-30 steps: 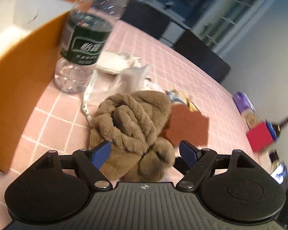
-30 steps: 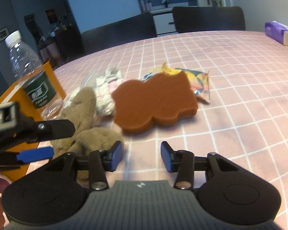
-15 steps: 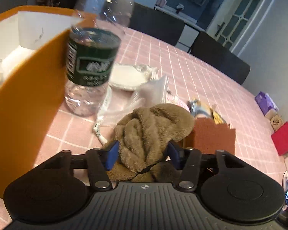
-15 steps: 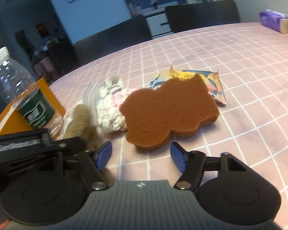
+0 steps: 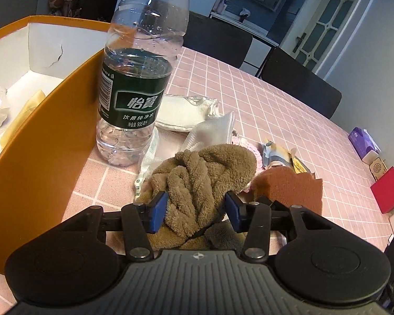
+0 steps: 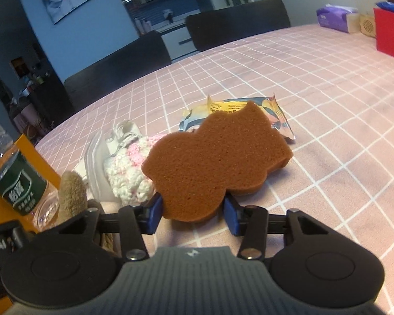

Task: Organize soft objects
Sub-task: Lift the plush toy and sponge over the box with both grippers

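The left fingers (image 5: 160,211) squeeze the brown towel (image 5: 205,181) beside the orange box (image 5: 44,141). The right fingers (image 6: 155,210) have just closed on the sponge (image 6: 215,162), whose far end lies on the pink surface (image 6: 328,120).

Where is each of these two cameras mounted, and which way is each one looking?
Left wrist view: on the left gripper, looking forward and down over its two fingers, closed on the brown plush cloth; orange box alongside.
Right wrist view: on the right gripper, looking across the pink checked table; its fingers pinch the brown sponge.
Shared: sponge, plush cloth, water bottle, snack packet. The right view also catches part of the left gripper.
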Available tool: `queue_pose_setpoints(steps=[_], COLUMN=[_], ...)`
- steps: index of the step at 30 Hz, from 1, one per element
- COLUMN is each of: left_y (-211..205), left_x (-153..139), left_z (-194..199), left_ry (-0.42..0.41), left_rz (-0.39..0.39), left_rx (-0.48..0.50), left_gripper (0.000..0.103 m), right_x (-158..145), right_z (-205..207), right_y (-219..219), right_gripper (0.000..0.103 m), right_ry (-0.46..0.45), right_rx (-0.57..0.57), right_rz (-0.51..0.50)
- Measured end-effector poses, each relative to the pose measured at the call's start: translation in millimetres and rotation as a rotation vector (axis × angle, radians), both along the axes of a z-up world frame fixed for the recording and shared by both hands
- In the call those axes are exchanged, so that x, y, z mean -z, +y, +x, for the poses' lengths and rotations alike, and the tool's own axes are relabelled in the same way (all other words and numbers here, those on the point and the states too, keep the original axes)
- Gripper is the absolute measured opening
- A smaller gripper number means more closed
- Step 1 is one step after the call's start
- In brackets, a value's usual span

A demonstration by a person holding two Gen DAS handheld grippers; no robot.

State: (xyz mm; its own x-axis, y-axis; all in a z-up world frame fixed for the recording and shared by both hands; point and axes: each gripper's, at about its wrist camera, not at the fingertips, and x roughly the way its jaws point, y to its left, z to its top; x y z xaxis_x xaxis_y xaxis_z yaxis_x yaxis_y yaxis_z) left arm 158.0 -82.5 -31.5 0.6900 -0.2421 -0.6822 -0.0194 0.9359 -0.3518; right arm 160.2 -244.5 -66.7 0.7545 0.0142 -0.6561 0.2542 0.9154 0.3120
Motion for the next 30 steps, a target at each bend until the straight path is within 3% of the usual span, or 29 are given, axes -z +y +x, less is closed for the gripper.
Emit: queue_pose_setpoints(steps=[10,19,24,30], left_y=[-8,-28,-33,-26], left_x=[8,22,26,12], left_z=[-1,-1,-7,-30], left_ry=[0.001,-0.013,-0.061,-0.131], left_rz=[0.055,0.159,0.218,0.22], left_rx=[0.049,0.047,0.041,0.046], left_gripper=[0.089,0.094,0.078,0.056], right_x=[-12,-23,-26,-33], right_z=[-26,-65,-81,-94], right_y=[-7,-29,-29,-24], right_gripper=[0.043,0.043,0.043,0.043], right_ry=[-0.027,-0.039,-0.05,-0.085], right_rx=[-0.076,-0.177,-0.226,-0.294], right_rz=[-0.083,-0.153,-0.172,-0.207])
